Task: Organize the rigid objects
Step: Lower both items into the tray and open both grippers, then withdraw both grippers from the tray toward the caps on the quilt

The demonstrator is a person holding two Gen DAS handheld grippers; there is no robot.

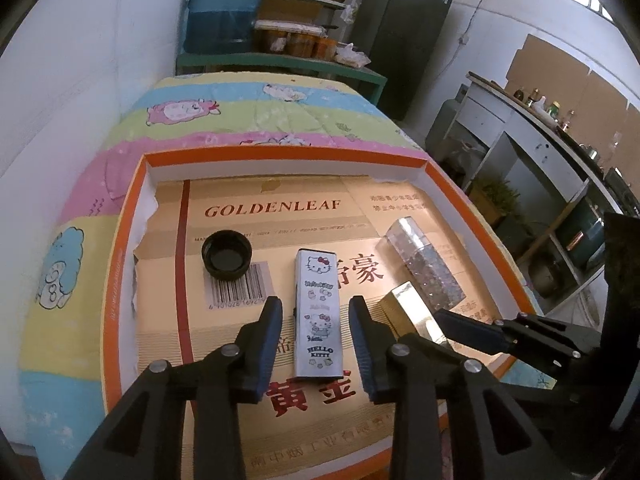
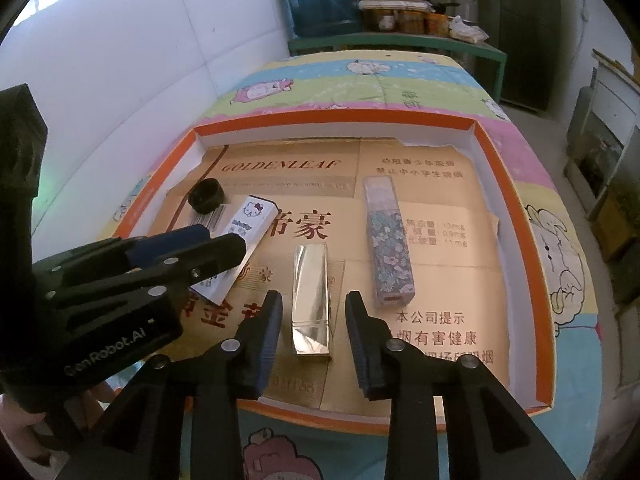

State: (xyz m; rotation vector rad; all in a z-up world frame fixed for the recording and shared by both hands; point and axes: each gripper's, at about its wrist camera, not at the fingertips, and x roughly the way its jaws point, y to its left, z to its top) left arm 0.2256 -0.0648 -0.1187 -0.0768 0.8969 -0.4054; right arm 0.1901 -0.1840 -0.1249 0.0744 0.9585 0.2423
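An orange-rimmed shallow box (image 1: 120,280) lined with printed cardboard holds all the objects. A white Hello Kitty case (image 1: 318,320) lies flat between the fingers of my left gripper (image 1: 316,308), which is open, with a gap on each side. In the right wrist view a shiny gold case (image 2: 311,304) lies lengthwise between the fingers of my right gripper (image 2: 314,300), also open and not touching it. A black round cap (image 1: 227,255) sits to the left. On the right rests a floral case with a clear top (image 2: 388,240).
The orange box (image 2: 520,240) sits on a pastel cartoon quilt (image 1: 240,120). Behind it are a green bench with a blue water jug (image 1: 224,8), shelves of jars and a dark fridge (image 1: 400,28). A white counter (image 1: 520,128) stands at the right, a white wall at the left.
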